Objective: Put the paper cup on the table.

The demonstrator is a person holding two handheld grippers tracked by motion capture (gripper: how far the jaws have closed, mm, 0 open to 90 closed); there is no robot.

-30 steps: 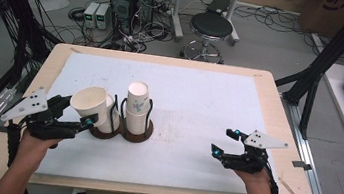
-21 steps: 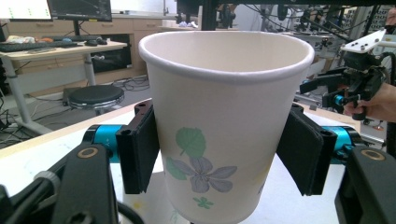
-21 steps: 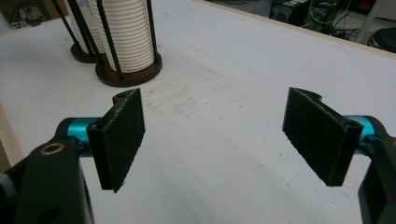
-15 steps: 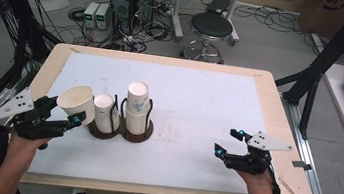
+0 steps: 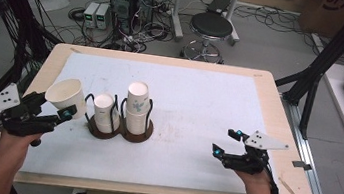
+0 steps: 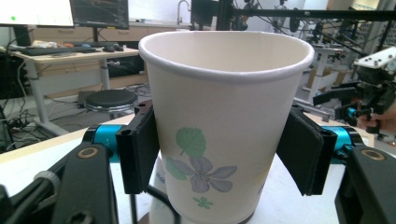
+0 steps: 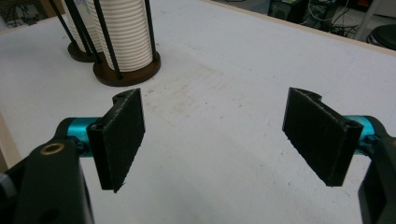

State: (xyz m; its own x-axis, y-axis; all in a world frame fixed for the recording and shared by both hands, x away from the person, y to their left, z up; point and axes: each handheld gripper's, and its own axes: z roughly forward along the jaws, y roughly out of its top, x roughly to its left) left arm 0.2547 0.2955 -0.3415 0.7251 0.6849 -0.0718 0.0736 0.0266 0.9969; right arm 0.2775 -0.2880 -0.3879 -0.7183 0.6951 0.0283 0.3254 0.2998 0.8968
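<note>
Paper cup (image 5: 66, 97) sat gripped in our left claw (image 5: 59, 112), lifted clear beside the holder stacks (image 5: 119, 115); our right claw (image 5: 221, 151) gaped empty.

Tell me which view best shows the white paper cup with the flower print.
The left gripper view: the white paper cup with the flower print sits large between the jaws. The high view shows it small.

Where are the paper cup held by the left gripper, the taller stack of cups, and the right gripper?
paper cup (image 6: 224, 126), left gripper view, on its side wall by the flower print.
taller stack of cups (image 5: 139, 104), high view, on the top cup's side.
right gripper (image 7: 212, 140), right gripper view, midway between its open jaws.
</note>
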